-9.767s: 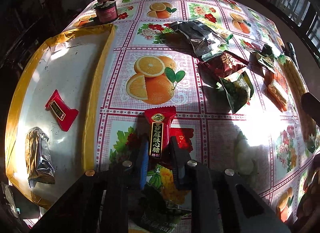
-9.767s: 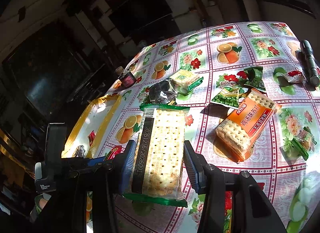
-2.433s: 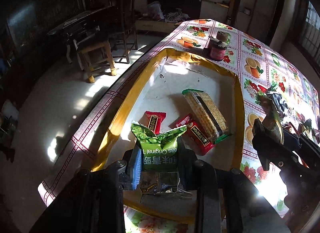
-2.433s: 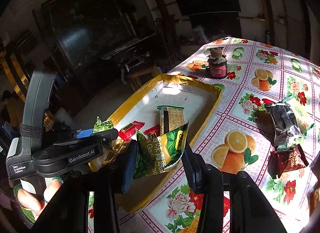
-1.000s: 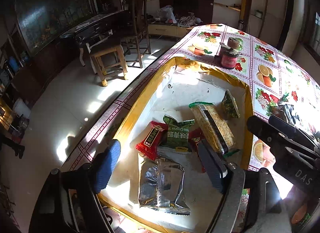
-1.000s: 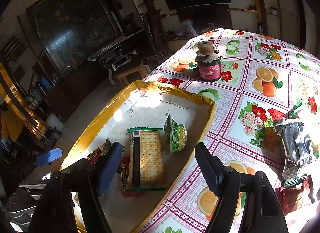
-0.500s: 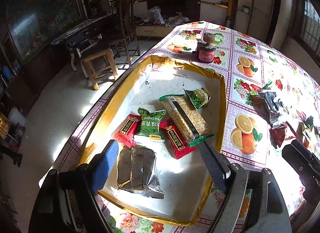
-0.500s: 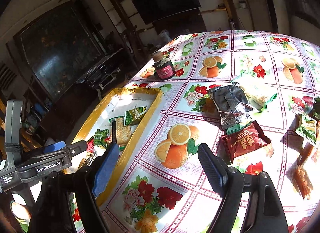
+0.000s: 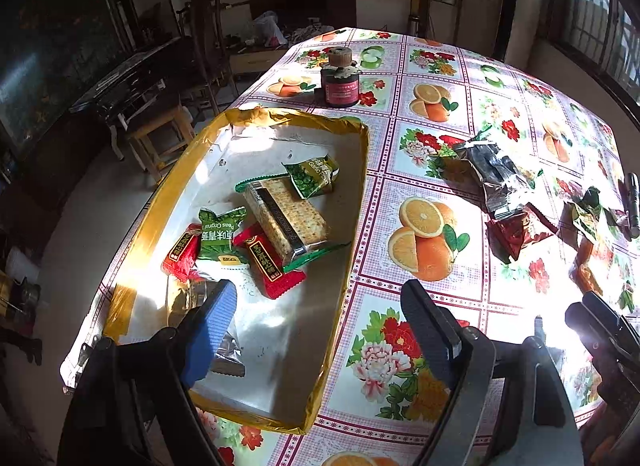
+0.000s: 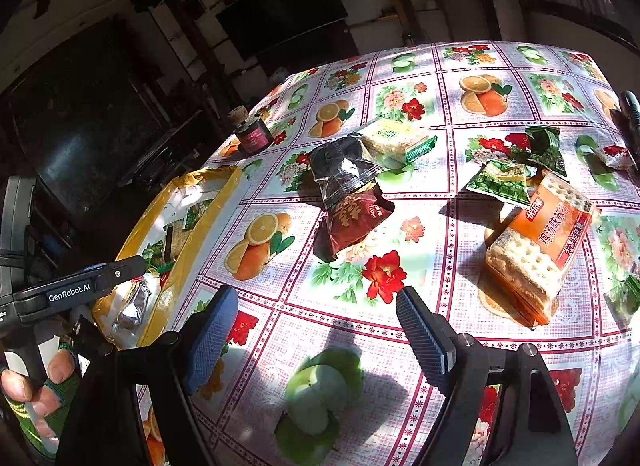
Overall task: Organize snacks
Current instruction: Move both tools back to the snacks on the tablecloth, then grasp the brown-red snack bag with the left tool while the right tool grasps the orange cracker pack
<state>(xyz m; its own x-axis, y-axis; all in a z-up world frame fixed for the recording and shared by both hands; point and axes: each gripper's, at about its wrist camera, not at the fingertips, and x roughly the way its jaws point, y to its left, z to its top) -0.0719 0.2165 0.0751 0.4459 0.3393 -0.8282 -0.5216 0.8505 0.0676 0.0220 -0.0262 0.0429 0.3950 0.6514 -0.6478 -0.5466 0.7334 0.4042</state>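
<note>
Both jaws are wide apart and nothing is held. The left hand-held gripper (image 9: 318,330) hangs over the near end of the yellow tray (image 9: 352,225), and its jaws have just been opening with nothing between them. The right hand-held gripper (image 10: 316,332) hangs over the bare desk (image 10: 400,346), and its jaws have just been opening too, also empty.

Some snacks are already in the tray: a cracker pack (image 9: 286,217), two green pea bags (image 9: 218,236), red candies (image 9: 266,264) and a silver packet (image 9: 228,350). More snacks are spread on the desk: a dark red bag (image 10: 354,221), a shiny black wrapper (image 10: 340,169), an orange cracker pack (image 10: 540,246) and a green pea packet (image 10: 502,183).

Trouble could come next. The black wrapper lies partly on the dark red bag, so both might be grabbed at once. The crackers could be cracked by a hard squeeze. The shiny wrappers might slip out of the pads. The small jar (image 10: 252,133) could be knocked if an arm is swung too wide.

"Peas Original" can be read on a green bag. "GenRobot.AI" is printed on the left gripper. Chinese words are printed on the orange pack and the red candies.
</note>
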